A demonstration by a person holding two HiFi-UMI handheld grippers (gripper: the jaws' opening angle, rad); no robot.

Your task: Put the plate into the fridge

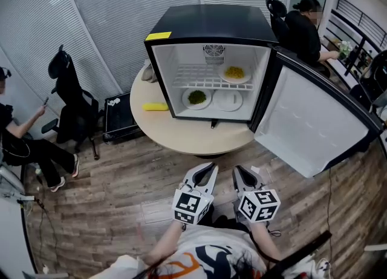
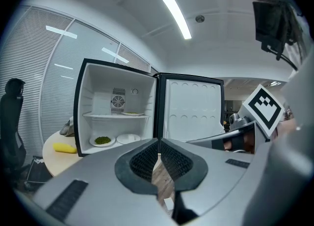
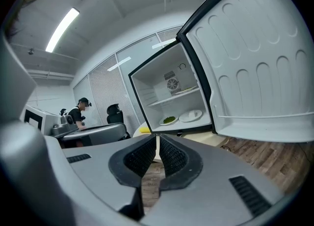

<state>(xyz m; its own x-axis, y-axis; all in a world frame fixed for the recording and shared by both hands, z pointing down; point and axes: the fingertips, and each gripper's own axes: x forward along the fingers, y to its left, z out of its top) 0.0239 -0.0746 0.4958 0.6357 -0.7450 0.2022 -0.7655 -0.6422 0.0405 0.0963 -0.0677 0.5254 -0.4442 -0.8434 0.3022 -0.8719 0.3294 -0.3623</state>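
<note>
A black mini fridge (image 1: 211, 23) stands on a round table (image 1: 193, 138) with its door (image 1: 314, 123) swung open to the right. On its floor sit a white plate with green food (image 1: 196, 97) and an empty white plate (image 1: 228, 100). A plate with yellow food (image 1: 234, 73) rests on the wire shelf. My left gripper (image 1: 206, 171) and right gripper (image 1: 242, 175) hover side by side low in front of the table, well short of the fridge. Both are shut and hold nothing. The left gripper view shows shut jaws (image 2: 158, 142) before the fridge (image 2: 117, 107); the right gripper view shows the same (image 3: 157, 140).
A yellow object (image 1: 155, 106) lies on the table left of the fridge. A black office chair (image 1: 69, 99) and a seated person (image 1: 24, 141) are at the left, and another person (image 1: 302, 29) sits behind the fridge. A black box (image 1: 120, 114) stands under the table. The floor is wood.
</note>
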